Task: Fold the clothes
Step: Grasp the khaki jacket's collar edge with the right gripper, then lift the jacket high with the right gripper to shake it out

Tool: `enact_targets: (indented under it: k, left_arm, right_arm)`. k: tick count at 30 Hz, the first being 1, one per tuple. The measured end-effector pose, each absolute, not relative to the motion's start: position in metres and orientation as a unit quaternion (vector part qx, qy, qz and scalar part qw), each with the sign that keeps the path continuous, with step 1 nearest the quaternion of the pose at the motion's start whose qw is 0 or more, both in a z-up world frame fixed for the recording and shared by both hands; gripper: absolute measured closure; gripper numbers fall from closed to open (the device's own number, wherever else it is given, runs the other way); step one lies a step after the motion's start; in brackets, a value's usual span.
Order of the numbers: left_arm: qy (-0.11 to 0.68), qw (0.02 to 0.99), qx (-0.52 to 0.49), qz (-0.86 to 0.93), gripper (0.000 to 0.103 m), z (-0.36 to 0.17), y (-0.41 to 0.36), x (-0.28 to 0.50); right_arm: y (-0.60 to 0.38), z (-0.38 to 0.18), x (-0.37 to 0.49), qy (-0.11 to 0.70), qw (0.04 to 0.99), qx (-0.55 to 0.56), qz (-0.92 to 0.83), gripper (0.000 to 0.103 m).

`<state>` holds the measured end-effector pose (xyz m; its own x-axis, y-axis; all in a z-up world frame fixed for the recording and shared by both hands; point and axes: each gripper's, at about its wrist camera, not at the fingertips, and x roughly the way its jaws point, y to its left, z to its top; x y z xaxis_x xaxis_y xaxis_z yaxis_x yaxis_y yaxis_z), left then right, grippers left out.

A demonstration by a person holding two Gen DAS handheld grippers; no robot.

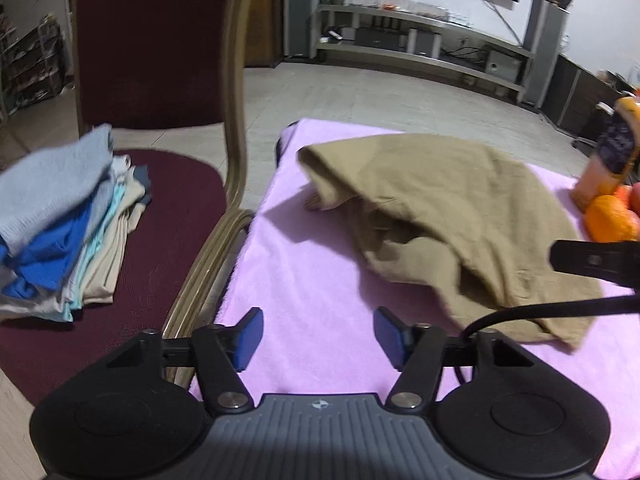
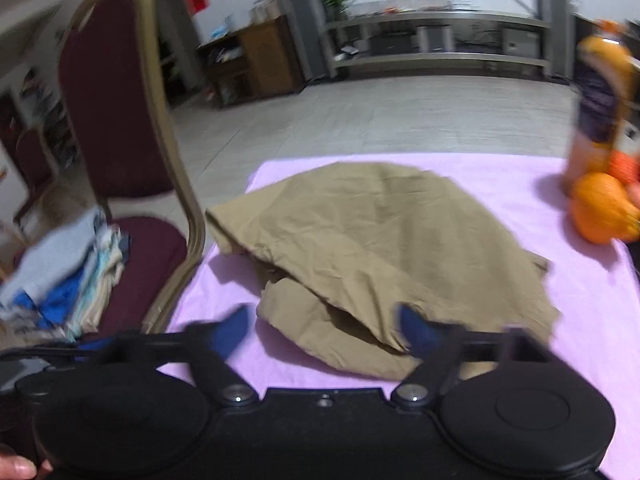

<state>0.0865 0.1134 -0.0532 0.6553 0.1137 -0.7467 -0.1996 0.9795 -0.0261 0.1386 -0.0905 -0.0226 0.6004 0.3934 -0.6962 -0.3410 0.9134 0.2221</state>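
Tan garment (image 2: 384, 248) lies rumpled on pink cloth (image 1: 304, 280), part doubled over, not neat. Left gripper (image 1: 318, 334) & right gripper (image 2: 324, 328) both w/ jaws apart, empty, low at near edge, prob. placed to pinch hem. Stack (image 1: 60, 224) sits on chair (image 1: 160, 208).

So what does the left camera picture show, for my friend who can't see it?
A crumpled tan cloth lies on a pink-covered table, with the open left tongs empty in front of it. Left of the table, a stack of folded clothes sits on a dark red chair.
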Motion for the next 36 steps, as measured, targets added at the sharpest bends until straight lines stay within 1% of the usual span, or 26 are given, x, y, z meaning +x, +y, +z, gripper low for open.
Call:
enact_targets:
  k: [4, 5, 6, 7, 9, 13, 14, 15, 16, 17, 18, 22, 25, 27, 28, 31, 33, 36]
  left_arm:
    - [0.385, 0.915, -0.063, 0.1, 0.047, -0.067, 0.133, 0.089]
    - [0.382, 0.916, -0.066, 0.105, 0.047, -0.068, 0.137, 0.09]
    - [0.381, 0.916, -0.069, 0.11, 0.045, -0.069, 0.141, 0.091]
    - [0.38, 0.915, -0.07, 0.113, 0.044, -0.07, 0.144, 0.092]
    - [0.383, 0.914, -0.066, 0.119, 0.042, -0.073, 0.147, 0.096]
    - [0.386, 0.913, -0.057, 0.121, 0.04, -0.075, 0.149, 0.097]
    - [0.385, 0.913, -0.057, 0.12, 0.039, -0.075, 0.15, 0.096]
    - [0.383, 0.914, -0.058, 0.121, 0.039, -0.074, 0.15, 0.095]
    - [0.382, 0.914, -0.059, 0.121, 0.039, -0.074, 0.151, 0.095]
    - [0.378, 0.916, -0.061, 0.122, 0.039, -0.073, 0.151, 0.093]
    - [0.372, 0.918, -0.063, 0.123, 0.04, -0.071, 0.152, 0.091]
    - [0.345, 0.928, -0.077, 0.119, 0.039, -0.059, 0.153, 0.074]
    - [0.316, 0.941, -0.083, 0.091, 0.038, -0.036, 0.145, 0.054]
    - [0.297, 0.949, -0.077, 0.072, 0.032, -0.019, 0.137, 0.04]
    - [0.288, 0.953, -0.064, 0.065, 0.031, -0.009, 0.13, 0.033]
    - [0.263, 0.963, -0.037, 0.037, 0.028, 0.019, 0.11, 0.013]
    - [0.249, 0.968, -0.028, 0.022, 0.025, 0.036, 0.098, 0.002]
    - [0.236, 0.971, -0.02, 0.009, 0.023, 0.056, 0.082, -0.008]
  right_arm:
    - [-0.047, -0.047, 0.168, 0.387, 0.892, -0.02, 0.234, 0.044]
    - [-0.036, -0.053, 0.175, 0.384, 0.891, -0.034, 0.24, 0.035]
    - [-0.024, -0.058, 0.181, 0.381, 0.891, -0.049, 0.242, 0.022]
    - [-0.014, -0.063, 0.187, 0.378, 0.892, -0.064, 0.24, 0.019]
    - [0.005, -0.075, 0.197, 0.378, 0.89, -0.095, 0.237, 0.019]
    - [0.029, -0.105, 0.211, 0.388, 0.882, -0.18, 0.199, 0.02]
    - [0.03, -0.109, 0.212, 0.384, 0.883, -0.197, 0.185, 0.029]
    - [0.026, -0.108, 0.213, 0.379, 0.886, -0.199, 0.179, 0.06]
    - [0.022, -0.105, 0.214, 0.376, 0.89, -0.195, 0.172, 0.077]
    - [0.013, -0.095, 0.216, 0.379, 0.896, -0.165, 0.162, 0.092]
    - [0.001, -0.079, 0.214, 0.371, 0.908, -0.131, 0.147, 0.096]
    - [-0.053, 0.011, 0.191, 0.304, 0.944, -0.034, 0.122, 0.098]
    - [-0.095, 0.084, 0.161, 0.249, 0.961, 0.005, 0.118, 0.099]
    - [-0.12, 0.128, 0.137, 0.21, 0.97, 0.021, 0.117, 0.099]
    - [-0.132, 0.146, 0.125, 0.192, 0.974, 0.025, 0.118, 0.099]
    - [-0.166, 0.193, 0.09, 0.142, 0.982, 0.028, 0.121, 0.099]
    - [-0.188, 0.217, 0.071, 0.119, 0.985, 0.033, 0.125, 0.099]
    - [-0.218, 0.25, 0.048, 0.094, 0.986, 0.052, 0.128, 0.099]
